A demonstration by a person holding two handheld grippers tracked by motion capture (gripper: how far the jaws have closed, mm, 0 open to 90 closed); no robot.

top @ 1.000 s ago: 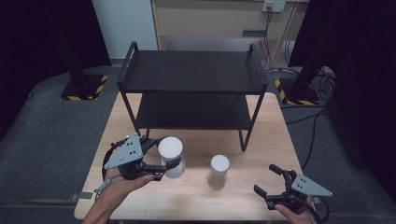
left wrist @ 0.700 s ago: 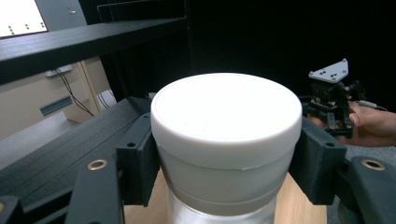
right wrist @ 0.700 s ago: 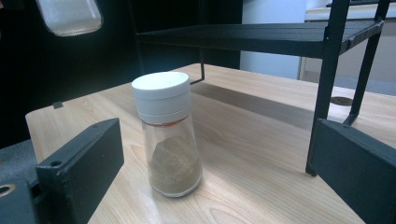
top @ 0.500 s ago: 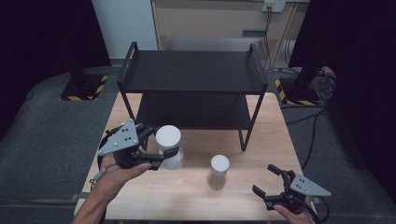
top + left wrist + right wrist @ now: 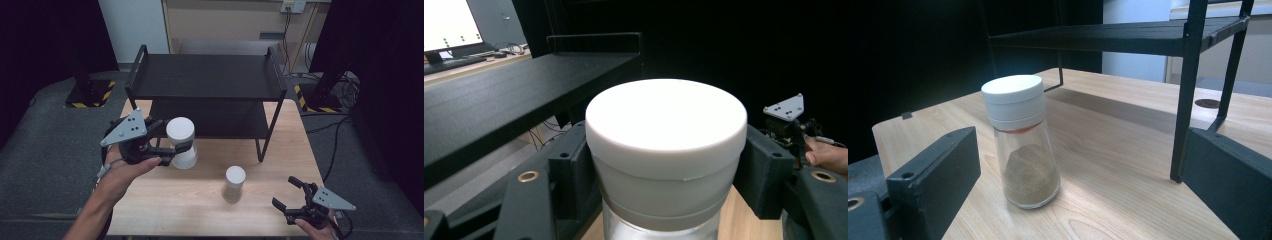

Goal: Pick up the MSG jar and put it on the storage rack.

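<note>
My left gripper [image 5: 170,142] is shut on a large jar with a white cap [image 5: 180,131] and holds it above the table's left side, in front of the black rack [image 5: 205,75]. In the left gripper view the jar's cap [image 5: 666,125] sits between the two black jaws, level with the rack's upper shelf [image 5: 499,95]. A small spice jar [image 5: 234,182] with a white lid and brown powder stands on the table [image 5: 190,205]. My right gripper [image 5: 285,192] rests open near the front right corner. The spice jar [image 5: 1023,145] stands ahead of its open jaws, apart from them.
The two-tier black rack stands at the back of the wooden table, and its front right leg [image 5: 1188,100] is close to the right gripper's line. Dark floor with cables [image 5: 345,90] surrounds the table. The right gripper and its hand [image 5: 791,115] show far off in the left gripper view.
My left gripper has lifted the white-capped jar higher and carried it toward the rack. The right gripper and the spice jar have stayed put.
</note>
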